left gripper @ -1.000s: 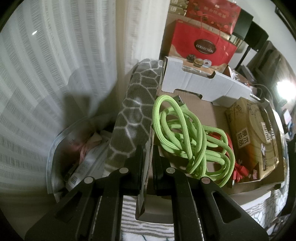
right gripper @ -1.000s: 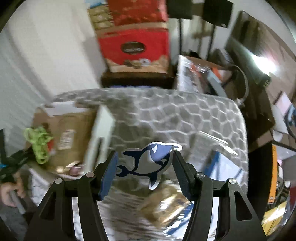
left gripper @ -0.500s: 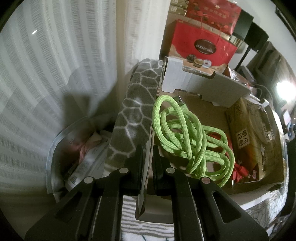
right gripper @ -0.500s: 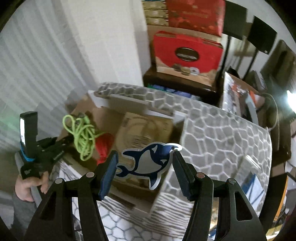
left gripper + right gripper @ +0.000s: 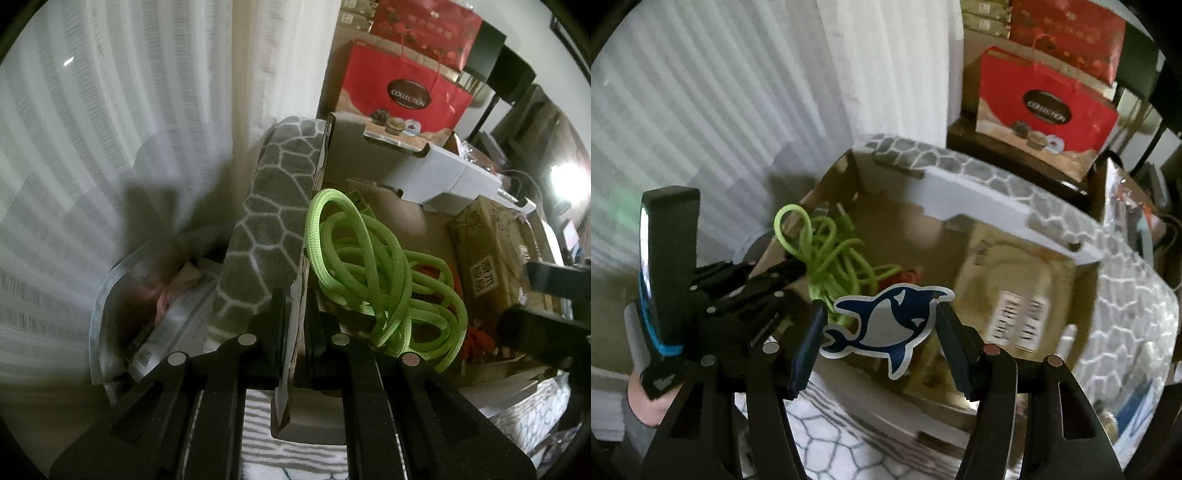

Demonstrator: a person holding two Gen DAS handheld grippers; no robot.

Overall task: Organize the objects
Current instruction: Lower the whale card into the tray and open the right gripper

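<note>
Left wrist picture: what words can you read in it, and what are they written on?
"COLLECTION": dark oval on the red bag.
"原水": label on the brown packet in the box; the two characters below it are too blurred to be sure of.
Barcode label in the clear bag: too small to read.

A lived-in home: white curtains [image 5: 110,147], stacked red gift boxes [image 5: 406,85].

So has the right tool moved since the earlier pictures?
Yes. The right tool, shut on the dolphin sticker, has swung left from the grey blanket to over the cardboard box.
</note>
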